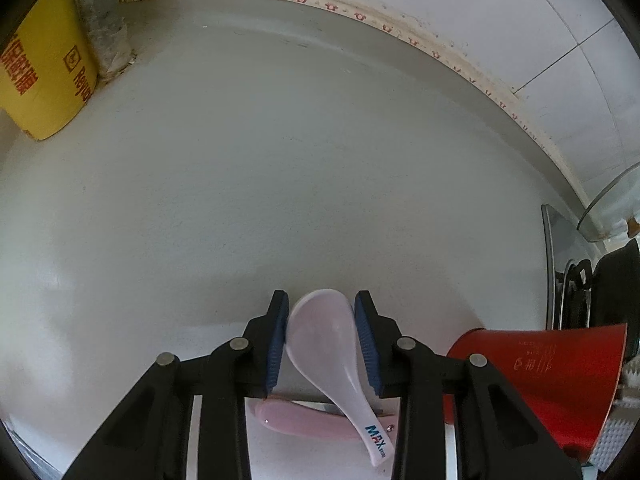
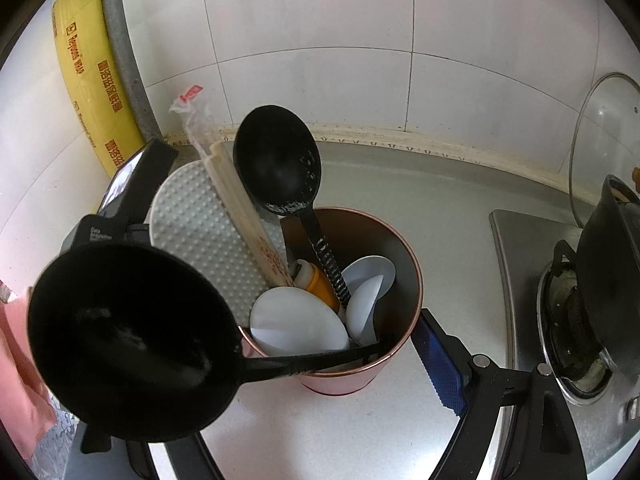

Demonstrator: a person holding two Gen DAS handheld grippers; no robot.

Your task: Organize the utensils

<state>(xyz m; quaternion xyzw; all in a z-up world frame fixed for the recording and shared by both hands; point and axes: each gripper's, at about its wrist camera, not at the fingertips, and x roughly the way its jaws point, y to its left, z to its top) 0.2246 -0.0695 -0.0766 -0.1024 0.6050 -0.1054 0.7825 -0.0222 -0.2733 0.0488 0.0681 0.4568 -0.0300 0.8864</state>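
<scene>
My left gripper (image 1: pixel 321 300) is shut on a white plastic spoon (image 1: pixel 320 332), its blue pads pressing both sides of the bowl. The printed handle slants down to the right over a pink-handled utensil (image 1: pixel 304 420) lying on the counter. The red cup (image 1: pixel 540 380) stands just to the right. In the right wrist view that cup (image 2: pixel 360 376) holds a black slotted ladle (image 2: pixel 276 160), a black ladle (image 2: pixel 132 340) leaning out, a dotted white paddle (image 2: pixel 192 232), sleeved chopsticks (image 2: pixel 240 200) and white spoons (image 2: pixel 300 320). My right gripper (image 2: pixel 320 332) straddles the cup; one pad (image 2: pixel 440 364) touches its wall, the other is hidden.
A yellow cling-wrap box (image 1: pixel 44 68) and a grey pipe (image 1: pixel 100 20) stand at the back left by the tiled wall. To the right are a gas stove (image 2: pixel 568 320) with a black pot (image 2: pixel 608 260) and a glass lid (image 2: pixel 600 140). A pink sleeve (image 2: pixel 20 360) shows at the left edge.
</scene>
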